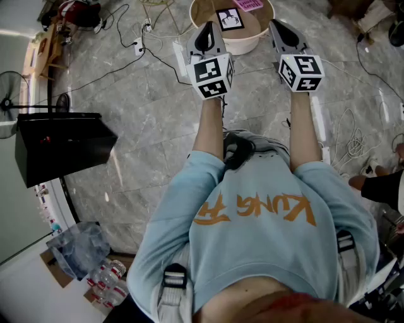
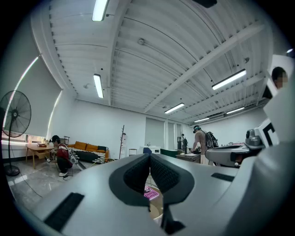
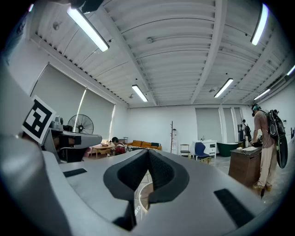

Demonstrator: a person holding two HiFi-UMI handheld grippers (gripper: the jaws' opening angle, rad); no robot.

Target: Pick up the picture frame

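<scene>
A small round table (image 1: 249,43) with a wooden top and white rim stands on the floor ahead of me. On it lie a dark-edged square frame with a black-and-white marker pattern (image 1: 229,17) and a pink card (image 1: 248,4). My left gripper (image 1: 205,33) is held level, its tip over the table's near edge, jaws shut on nothing. My right gripper (image 1: 281,28) is level beside it at the table's right rim, also shut and empty. In the left gripper view the pads meet at the left gripper (image 2: 150,159), with the pink card (image 2: 151,193) showing below. The right gripper (image 3: 148,154) looks the same.
A black box (image 1: 60,145) and a standing fan (image 1: 11,94) are at the left. Cables (image 1: 126,44) trail over the marble floor, and a pack of bottles (image 1: 104,277) sits behind me at the left. A person with a backpack (image 3: 267,138) stands at a counter.
</scene>
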